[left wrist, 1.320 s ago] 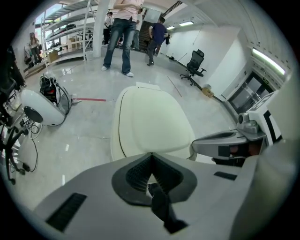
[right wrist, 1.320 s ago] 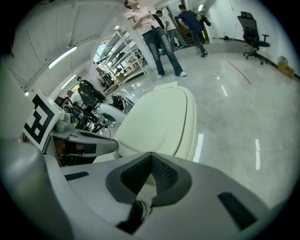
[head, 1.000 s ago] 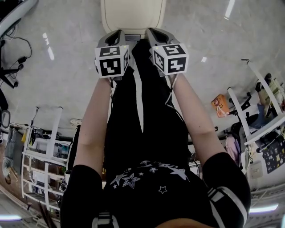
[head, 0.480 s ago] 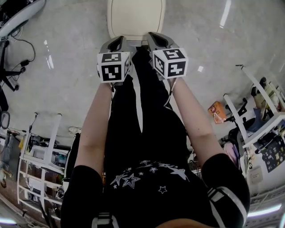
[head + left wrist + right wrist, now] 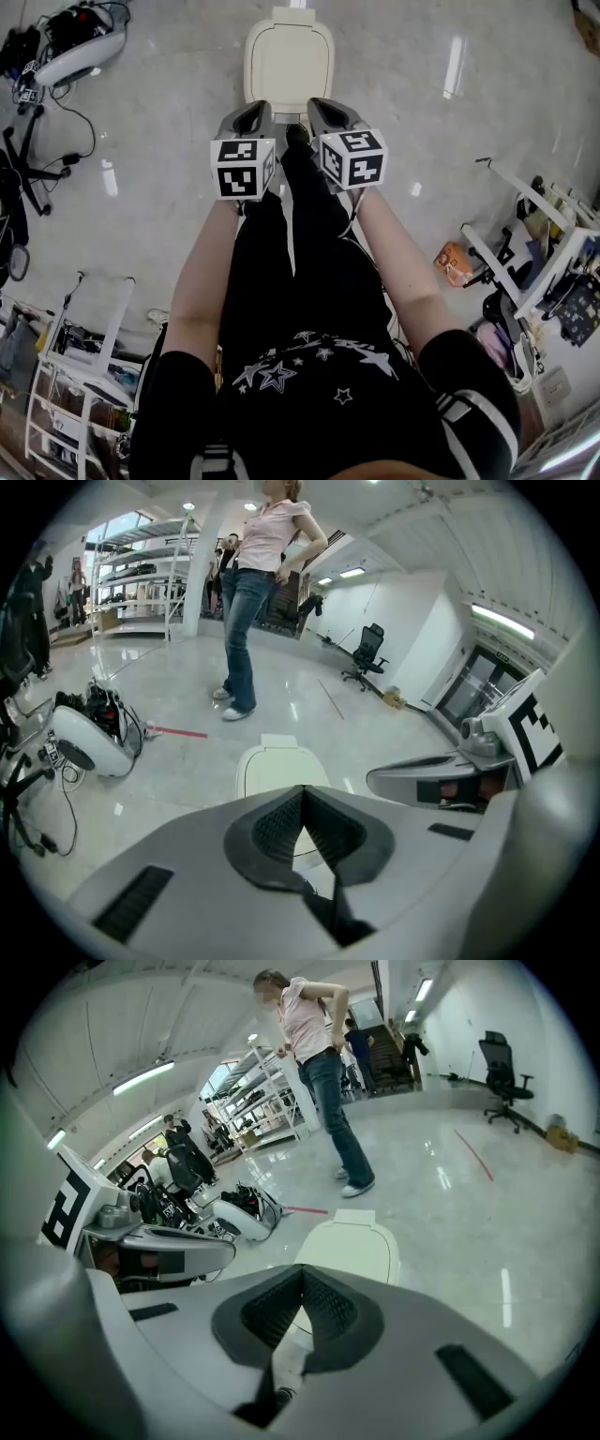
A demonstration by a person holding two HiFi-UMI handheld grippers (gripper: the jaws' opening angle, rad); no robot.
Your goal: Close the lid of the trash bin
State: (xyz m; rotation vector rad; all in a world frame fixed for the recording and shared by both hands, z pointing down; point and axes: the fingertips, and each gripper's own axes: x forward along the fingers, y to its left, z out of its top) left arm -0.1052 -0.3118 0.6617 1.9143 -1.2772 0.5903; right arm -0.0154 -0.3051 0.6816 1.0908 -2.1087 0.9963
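The trash bin (image 5: 289, 61) stands on the floor ahead, and its cream lid (image 5: 277, 766) lies flat on top of it. My left gripper (image 5: 251, 117) and right gripper (image 5: 323, 112) hang side by side over the bin's near edge, above the lid and apart from it. In the left gripper view the left gripper (image 5: 302, 794) has its jaws shut with nothing between them. The right gripper (image 5: 302, 1274) is likewise shut and empty, with the lid (image 5: 352, 1246) showing just beyond its tips.
A person in jeans (image 5: 248, 592) stands on the glossy floor beyond the bin. A white machine with cables (image 5: 80, 42) lies to the far left. An office chair (image 5: 366, 653) stands far back. Shelving racks (image 5: 84, 366) and clutter flank my legs.
The bin looks smaller and sits lower in the head view, with the whole lid in sight. Both grippers have stayed shut and side by side at its near edge.
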